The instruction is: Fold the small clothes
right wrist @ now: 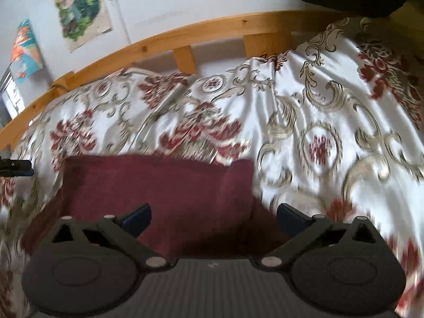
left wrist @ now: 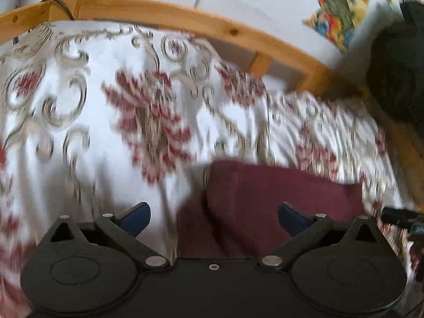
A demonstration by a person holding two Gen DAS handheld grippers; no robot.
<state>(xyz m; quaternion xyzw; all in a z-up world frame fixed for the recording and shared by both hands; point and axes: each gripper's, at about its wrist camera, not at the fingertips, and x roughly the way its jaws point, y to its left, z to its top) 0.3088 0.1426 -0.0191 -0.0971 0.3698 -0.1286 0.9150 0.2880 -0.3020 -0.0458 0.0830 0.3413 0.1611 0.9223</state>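
The dark red cloth lies flat on the bed, right under and just ahead of both tongs, with one side folded over on itself. At the left tongs it sits below the gap and the right-hand finger, reaching off to the right, while the left-hand finger hangs over the bedspread. At the right tongs the cloth fills the gap and spreads left, its folded flap ending just inside the right-hand finger. Both tongs are spread wide, blue tips well apart, with nothing between them; whether the tips touch the cloth cannot be told.

Off to the far right of the left tongs, the tip of the other tongs pokes into view over the cloth's edge. Beyond the cloth the white bedspread with dark red flowers and grey scrolls stretches ahead, wrinkled and blurred. Past that runs the wooden bed rail, with a black cable over it ahead and left of the left tongs. Farthest away, colourful pictures hang on the pale wall.
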